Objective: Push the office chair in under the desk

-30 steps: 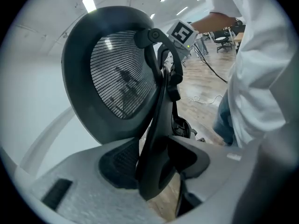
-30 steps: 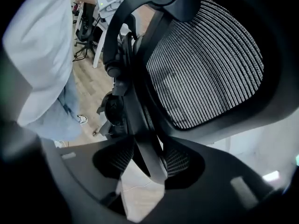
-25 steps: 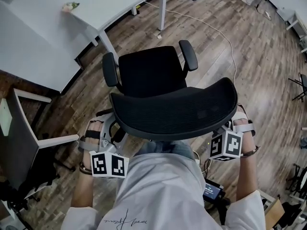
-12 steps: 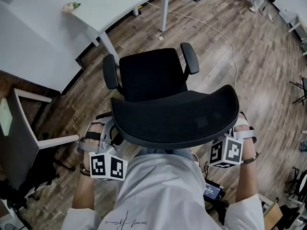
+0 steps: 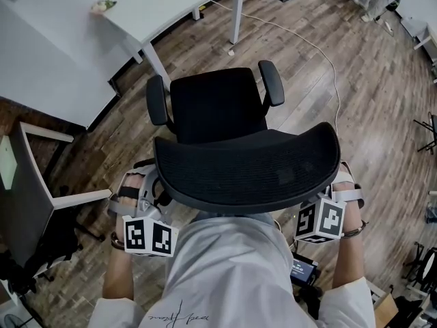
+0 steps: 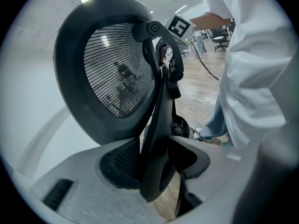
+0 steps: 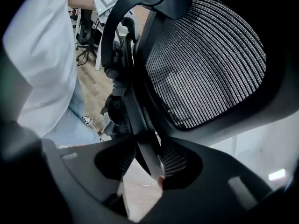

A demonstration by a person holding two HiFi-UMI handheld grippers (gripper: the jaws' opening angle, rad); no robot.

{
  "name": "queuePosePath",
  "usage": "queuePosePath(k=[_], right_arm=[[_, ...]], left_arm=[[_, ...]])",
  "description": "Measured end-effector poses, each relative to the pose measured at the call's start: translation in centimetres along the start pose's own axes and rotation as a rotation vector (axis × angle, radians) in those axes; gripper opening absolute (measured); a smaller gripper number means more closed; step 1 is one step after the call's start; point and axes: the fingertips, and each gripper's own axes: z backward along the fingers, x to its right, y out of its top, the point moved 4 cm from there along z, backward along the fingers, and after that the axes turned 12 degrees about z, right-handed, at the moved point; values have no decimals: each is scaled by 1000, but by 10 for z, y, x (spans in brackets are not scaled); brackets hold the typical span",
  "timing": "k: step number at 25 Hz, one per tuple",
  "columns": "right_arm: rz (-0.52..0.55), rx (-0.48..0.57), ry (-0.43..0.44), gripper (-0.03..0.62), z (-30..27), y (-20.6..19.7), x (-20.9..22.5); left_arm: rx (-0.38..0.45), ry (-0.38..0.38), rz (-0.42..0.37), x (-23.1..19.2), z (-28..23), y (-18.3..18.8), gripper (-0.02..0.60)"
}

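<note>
View from above: a person stands behind a black office chair (image 5: pixel 218 108) on a wooden floor (image 5: pixel 355 115), with a hand-held gripper at each side of its curved mesh backrest (image 5: pixel 249 166).

The left gripper (image 6: pixel 156 176) has its jaws clamped on the dark frame at the backrest's left edge. The right gripper (image 7: pixel 147 171) has just been closing its jaws. The frame at the backrest's right edge now sits between them and looks gripped.

The chair stands well apart from the white surface (image 5: pixel 136 5) it must go under. That surface lies toward the upper left, and the seat faces it at a slight angle. The 2 armrests (image 5: pixel 156 100) point forward. A white leg (image 5: pixel 238 12) of the surface stands ahead of the chair. A pale cable (image 5: pixel 307 43) runs across the floor to the right.

The step in hand appears to be the start of the push, with both grips set and the chair not yet under the surface. To do it well, push with both hands evenly and low. The chair should then roll straight instead of swivelling on its base. Steer a little left, so the seat clears the white leg. Go slowly near the edge, since the armrests may or may not pass beneath it. Keep the wheels off the cable.
</note>
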Motion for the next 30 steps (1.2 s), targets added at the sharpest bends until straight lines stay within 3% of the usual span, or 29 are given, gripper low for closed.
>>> queuePosePath(k=[10,30], right_arm=[[-4,-24,-10,173,-19,-9,20],[-7,28,-22,178,-96,-65,110]], left_arm=[[15,24,-4,-18,-21,7,199],[-10,38,48,-79,-106,55,193]])
